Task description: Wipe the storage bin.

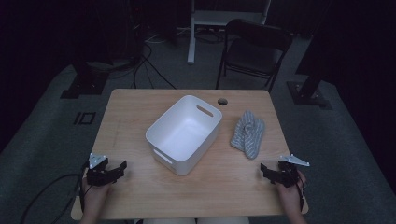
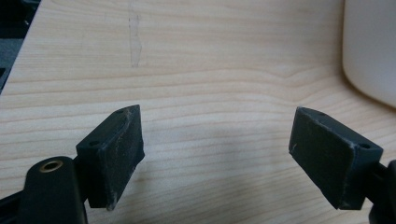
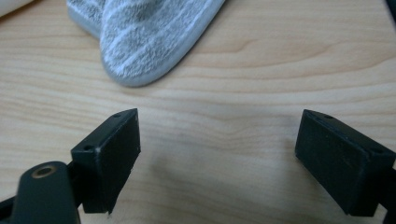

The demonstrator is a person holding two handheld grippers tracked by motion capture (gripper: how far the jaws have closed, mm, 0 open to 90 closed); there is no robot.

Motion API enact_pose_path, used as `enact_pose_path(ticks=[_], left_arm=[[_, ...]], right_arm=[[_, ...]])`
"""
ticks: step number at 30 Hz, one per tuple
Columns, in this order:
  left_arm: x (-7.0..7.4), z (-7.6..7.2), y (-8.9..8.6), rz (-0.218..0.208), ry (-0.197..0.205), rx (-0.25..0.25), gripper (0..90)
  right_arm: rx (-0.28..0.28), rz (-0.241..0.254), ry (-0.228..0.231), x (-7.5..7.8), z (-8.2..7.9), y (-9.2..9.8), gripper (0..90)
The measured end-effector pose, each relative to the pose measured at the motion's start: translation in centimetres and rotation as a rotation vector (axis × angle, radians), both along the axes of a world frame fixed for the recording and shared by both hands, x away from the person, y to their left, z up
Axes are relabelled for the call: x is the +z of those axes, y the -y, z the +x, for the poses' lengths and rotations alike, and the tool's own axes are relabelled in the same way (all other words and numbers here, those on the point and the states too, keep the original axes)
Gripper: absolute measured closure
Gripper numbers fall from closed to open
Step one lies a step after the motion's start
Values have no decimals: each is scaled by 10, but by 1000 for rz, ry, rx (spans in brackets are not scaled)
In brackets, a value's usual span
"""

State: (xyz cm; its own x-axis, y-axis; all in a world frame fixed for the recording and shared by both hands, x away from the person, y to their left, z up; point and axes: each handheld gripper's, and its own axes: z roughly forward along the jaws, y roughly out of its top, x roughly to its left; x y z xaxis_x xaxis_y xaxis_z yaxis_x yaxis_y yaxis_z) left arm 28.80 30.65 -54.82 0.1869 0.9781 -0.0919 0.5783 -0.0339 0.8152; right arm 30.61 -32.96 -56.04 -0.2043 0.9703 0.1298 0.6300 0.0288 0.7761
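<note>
Black grippers point(image 1: 122, 167), grey triangular plates, black cables, scuffed fingers point(image 2: 122, 144).

A: What's the worktop point(image 1: 140, 196) made of?

B: Pale wood, a smooth matt finish with the grain running across it. There's a faint dull streak on it in the left gripper view.

A: And the bin point(image 1: 184, 133)?

B: White plastic, smooth, with a soft sheen.

A: The slippers point(image 1: 248, 133)?

B: Grey cloth, fuzzy like towelling, with lighter stripes and a smooth pale edge to the sole.

A: The left claw point(image 2: 217, 156)?

B: Black matt plastic; its pads point(image 2: 123, 149) look rubbery, scuffed and dusty. The right claw's point(image 3: 217, 158) pads point(image 3: 122, 151) look cleaner.
</note>
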Motion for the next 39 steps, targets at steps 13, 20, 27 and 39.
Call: enact_pose_path(ticks=[13, 20, 27, 39], left_arm=[[-4, 9, -6, 29, -91, 44, 172], [-5, 11, 5, 130, -106, 54, 172], [-5, 11, 5, 128, -108, 57, 171], [-5, 11, 5, 128, -108, 56, 169]], right_arm=[[-33, -123, -31, -1, 3, -12, 121], [-25, -122, -31, -1, 5, -12, 120], [-16, -124, -30, -1, 6, -12, 120], [-26, -123, -32, -1, 6, -12, 121]])
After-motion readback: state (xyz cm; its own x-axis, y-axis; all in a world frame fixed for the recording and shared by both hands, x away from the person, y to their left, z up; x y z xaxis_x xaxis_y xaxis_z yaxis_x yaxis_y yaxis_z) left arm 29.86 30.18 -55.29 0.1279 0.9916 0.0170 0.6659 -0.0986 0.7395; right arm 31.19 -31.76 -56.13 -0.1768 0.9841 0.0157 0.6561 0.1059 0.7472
